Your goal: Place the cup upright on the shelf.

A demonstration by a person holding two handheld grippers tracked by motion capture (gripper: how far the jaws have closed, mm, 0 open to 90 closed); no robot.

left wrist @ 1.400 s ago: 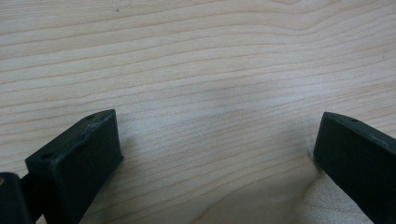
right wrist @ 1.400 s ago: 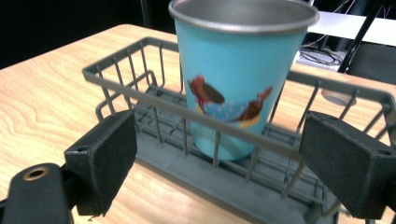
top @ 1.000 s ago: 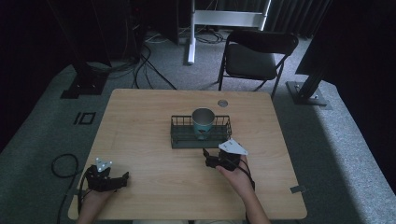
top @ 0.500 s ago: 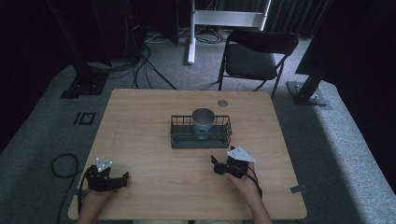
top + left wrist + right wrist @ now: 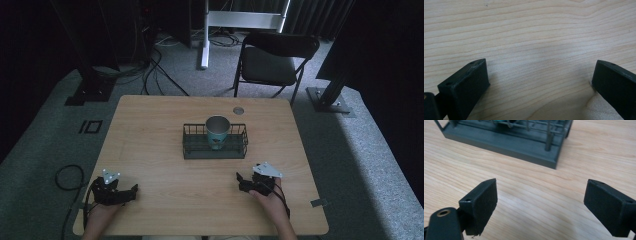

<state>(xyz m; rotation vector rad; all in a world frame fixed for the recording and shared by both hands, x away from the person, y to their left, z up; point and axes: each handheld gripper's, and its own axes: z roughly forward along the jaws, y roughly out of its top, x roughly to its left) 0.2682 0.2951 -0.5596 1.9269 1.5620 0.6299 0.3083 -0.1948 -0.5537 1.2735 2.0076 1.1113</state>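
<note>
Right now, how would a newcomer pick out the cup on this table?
Start at the wooden table; near its middle sits a dark wire basket. The cup stands upright inside it, teal-sided with a grey rim, the only thing in the basket.

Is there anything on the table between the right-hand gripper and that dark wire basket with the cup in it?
Nothing: bare wood of the table lies between the open right gripper and the dark wire basket, seen in the right gripper view.
</note>
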